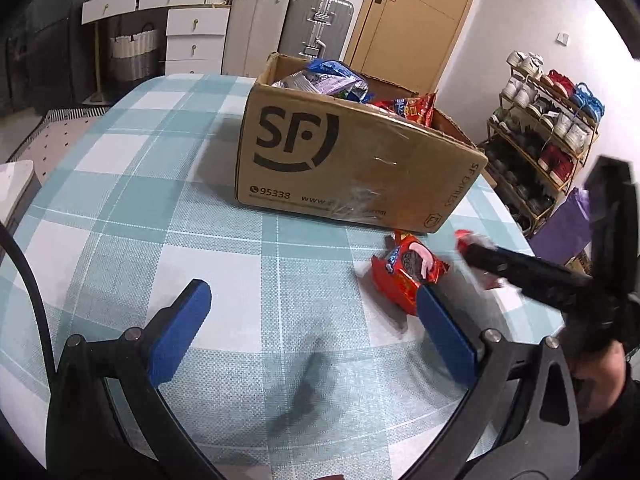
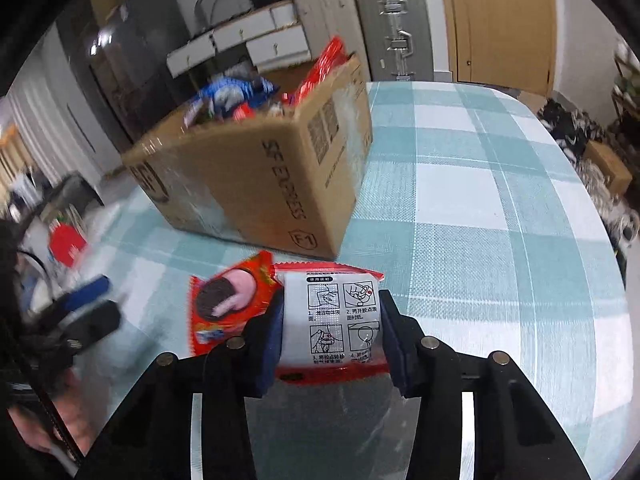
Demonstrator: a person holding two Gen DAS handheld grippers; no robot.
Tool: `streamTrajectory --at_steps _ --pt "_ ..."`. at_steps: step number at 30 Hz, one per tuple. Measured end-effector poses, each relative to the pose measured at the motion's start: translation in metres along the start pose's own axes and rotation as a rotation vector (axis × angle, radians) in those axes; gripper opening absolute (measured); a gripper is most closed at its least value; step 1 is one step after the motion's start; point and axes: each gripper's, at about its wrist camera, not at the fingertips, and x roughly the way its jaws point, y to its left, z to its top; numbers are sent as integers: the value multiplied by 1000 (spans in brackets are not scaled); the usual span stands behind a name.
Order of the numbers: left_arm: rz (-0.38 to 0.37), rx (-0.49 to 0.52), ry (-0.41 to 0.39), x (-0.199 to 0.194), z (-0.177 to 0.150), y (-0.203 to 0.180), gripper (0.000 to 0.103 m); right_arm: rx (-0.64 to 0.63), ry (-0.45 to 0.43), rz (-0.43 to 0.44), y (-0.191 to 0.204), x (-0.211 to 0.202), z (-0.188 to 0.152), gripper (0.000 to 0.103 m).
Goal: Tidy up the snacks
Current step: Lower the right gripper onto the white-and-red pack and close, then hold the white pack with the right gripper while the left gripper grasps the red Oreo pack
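Observation:
A cardboard SF box [image 1: 344,160] holding several snack bags stands on the checked table; it also shows in the right wrist view [image 2: 256,176]. A red cookie packet [image 1: 404,272] lies on the cloth in front of the box, and shows in the right wrist view [image 2: 228,308] too. My right gripper [image 2: 330,332] is shut on a red-and-white packet [image 2: 340,320] printed with instruction pictures, held just above the table beside the cookie packet. My left gripper [image 1: 308,320] is open and empty, its right finger [image 1: 444,332] close to the cookie packet. The right gripper's arm [image 1: 532,276] reaches in from the right.
The table wears a teal and white checked cloth [image 1: 160,208]. A shoe rack [image 1: 548,128] stands to the right of the table, with a purple bag [image 1: 568,224] beside it. Suitcases [image 1: 316,24], white drawers [image 1: 192,36] and a door [image 1: 416,20] are behind.

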Motion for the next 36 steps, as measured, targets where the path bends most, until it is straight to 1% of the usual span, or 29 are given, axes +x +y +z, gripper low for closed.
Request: streamTrajectory --at_steps 2,4,6,9,12,13,15,17,21,24,26,28,30,31,34,36 --pt "-13 -2 12 -1 -3 -2 102 72 -33 61 -3 -15 -6 44" --pt "-38 -7 39 2 -5 -5 102 157 -84 112 -3 -31 -17 44" --pt "-58 -7 55 5 -9 -9 102 184 -110 151 4 -42 -27 44" --pt "-41 25 68 13 -13 -19 102 153 -162 151 22 -64 -40 44" --pt "-62 42 110 27 -14 -32 102 116 -226 144 31 -85 -48 44" --pt "-77 64 127 31 -13 -38 102 104 -239 132 32 -89 -52 44" --pt "-79 116 110 34 -10 -50 102 96 -239 119 30 -91 -54 45" --pt "-72 172 96 37 -7 -63 102 129 -241 146 21 -92 -55 45" --pt "-42 270 102 52 -4 -84 102 196 -229 175 4 -91 -55 45" --pt "5 278 107 68 3 -89 102 199 -249 185 0 -97 -54 45" --pt "-7 264 96 75 11 -92 102 183 -264 184 2 -101 -54 45" --pt "8 277 100 83 16 -97 101 171 -263 187 4 -101 -54 45" --pt "-7 308 101 90 19 -101 96 170 -251 193 4 -99 -54 45" --pt "-11 316 108 93 19 -102 92 172 -247 196 4 -99 -53 45" --pt "-49 343 161 106 16 -107 85 183 -239 203 2 -96 -53 45" --pt "-32 383 165 110 14 -113 82 188 -234 207 1 -95 -52 45"
